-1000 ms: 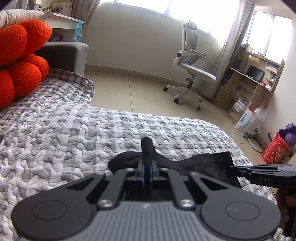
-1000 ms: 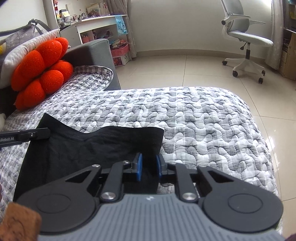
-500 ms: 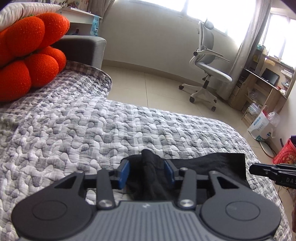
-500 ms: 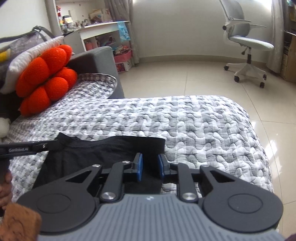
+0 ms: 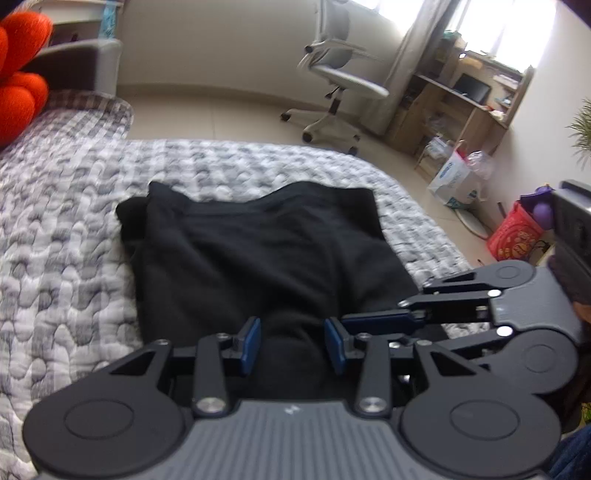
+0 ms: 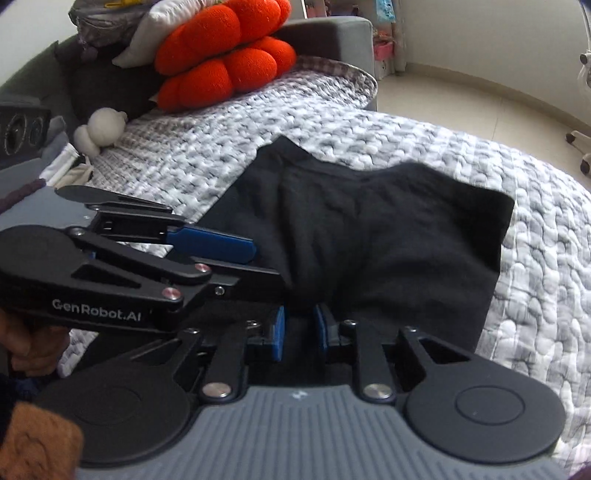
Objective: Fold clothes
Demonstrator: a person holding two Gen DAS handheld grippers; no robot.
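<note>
Grey and white quilted bedding (image 5: 66, 258) covers the bed, and a black garment (image 5: 258, 251) lies spread on it, with its far edge toward the tiled floor (image 5: 221, 122).

From the left wrist view, the left gripper (image 5: 291, 345) has its blue pads (image 5: 251, 345) apart, and a raised bunch of the black cloth sits between them at the near edge of the garment. The jaws are closing at this moment. Whether the pads already press the cloth is hard to tell, as a narrow gap seems to show on each side. This gripper points downward and forward over the garment.

From the right wrist view, the right gripper (image 6: 299, 328) has its blue pads (image 6: 277, 332) closer together, with a fold of the same black cloth caught between them, and they appear clamped on it. It also tilts down toward the bed. Both grippers are at the near edge of the garment, just beside each other; the left one comes in from the left side of this view, lying almost flat across. A hand (image 6: 33, 343) holds its handle at the lower left, with a brown sleeve cuff (image 6: 37, 443) below it.

Farther out, an orange cushion (image 6: 225, 55) rests at the far left of the bed against a grey sofa arm (image 6: 332, 33), and a small cream soft toy (image 6: 103, 129) lies near it. A grey office chair (image 5: 340, 74) stands on the floor beyond the bed, and a wooden desk (image 5: 469, 96) is to the far right. A red bag (image 5: 513, 236) sits on the floor at the right.
</note>
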